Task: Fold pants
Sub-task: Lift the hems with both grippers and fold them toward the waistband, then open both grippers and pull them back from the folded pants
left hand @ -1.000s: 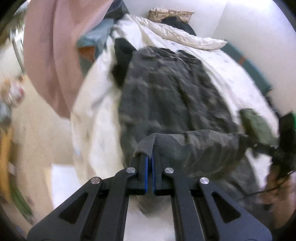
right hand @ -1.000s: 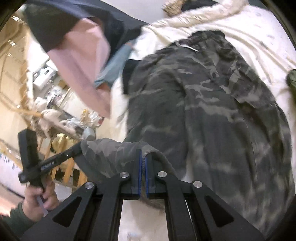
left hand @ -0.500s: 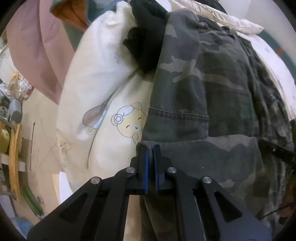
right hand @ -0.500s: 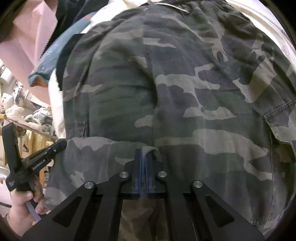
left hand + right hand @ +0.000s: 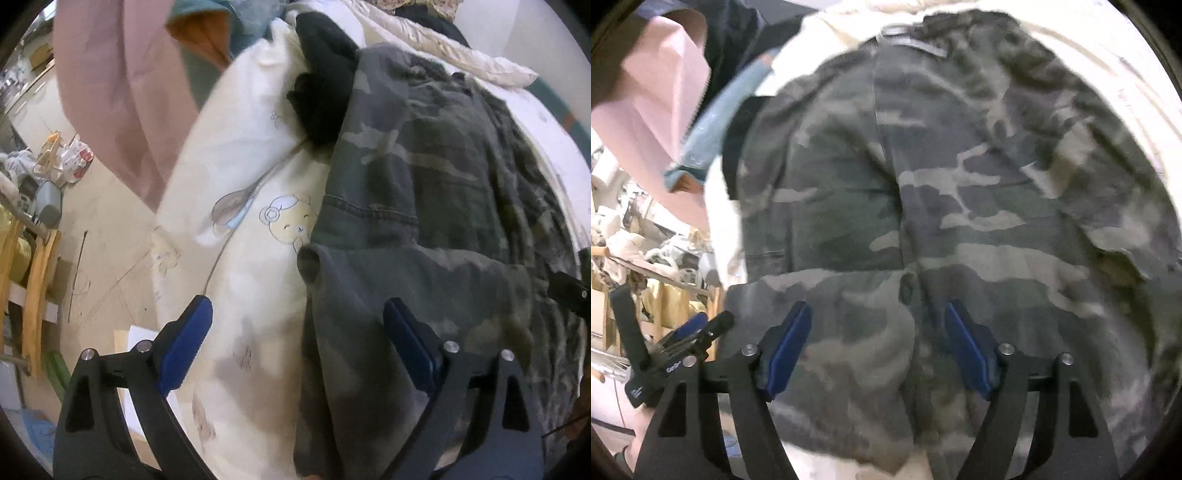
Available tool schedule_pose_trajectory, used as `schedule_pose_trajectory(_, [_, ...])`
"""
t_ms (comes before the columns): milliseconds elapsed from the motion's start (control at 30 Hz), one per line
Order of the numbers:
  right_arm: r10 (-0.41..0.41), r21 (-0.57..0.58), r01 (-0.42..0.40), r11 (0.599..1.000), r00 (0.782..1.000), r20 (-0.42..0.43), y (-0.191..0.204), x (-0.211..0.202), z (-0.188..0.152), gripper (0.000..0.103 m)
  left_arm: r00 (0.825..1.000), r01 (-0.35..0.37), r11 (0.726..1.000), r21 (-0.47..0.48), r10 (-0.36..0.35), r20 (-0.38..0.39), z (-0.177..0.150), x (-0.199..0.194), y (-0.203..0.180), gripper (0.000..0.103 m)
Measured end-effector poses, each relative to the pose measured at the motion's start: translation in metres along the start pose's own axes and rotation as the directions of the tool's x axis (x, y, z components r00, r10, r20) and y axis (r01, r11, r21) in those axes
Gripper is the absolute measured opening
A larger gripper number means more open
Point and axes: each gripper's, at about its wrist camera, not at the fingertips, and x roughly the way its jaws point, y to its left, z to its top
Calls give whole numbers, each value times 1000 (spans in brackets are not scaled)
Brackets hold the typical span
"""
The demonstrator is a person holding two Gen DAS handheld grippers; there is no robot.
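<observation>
Beside the camouflage pants (image 5: 424,192), a black garment (image 5: 325,92).

A: What can't you make out?

B: The camouflage pants (image 5: 960,192) smear with blur in the right wrist view, so the waistband at the far end is a soft streak. Their near hem runs off the bottom edge, and their right side is cut by the frame.

A: And the bed (image 5: 251,155)?

B: The pants cover most of it; a black garment (image 5: 325,85) is half tucked under them at the far left.

A: The other tool?

B: In the left wrist view only a dark tip of the right tool (image 5: 569,291) pokes in at the right edge. The shelf clutter (image 5: 646,251) on the left is too small to name.
</observation>
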Motion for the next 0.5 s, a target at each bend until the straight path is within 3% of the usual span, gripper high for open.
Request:
schedule_pose_trajectory(133, [22, -32, -21, 999, 999, 26, 3, -37, -27, 77, 999, -27, 1000, 15, 27, 33, -18, -33, -12, 92])
schedule_pose_trajectory(267, [13, -75, -9, 997, 999, 51, 7, -70, -54, 77, 999, 45, 999, 26, -46, 4, -35, -45, -26, 92])
schedule_pose_trajectory(333, [3, -98, 5, 995, 996, 85, 7, -90, -67, 77, 999, 48, 999, 7, -48, 8, -44, -52, -31, 92])
schedule_pose_trajectory(500, [-15, -164, 38, 986, 990, 142, 2, -126, -98, 77, 994, 73, 997, -18, -71, 82, -72, -86, -44, 92])
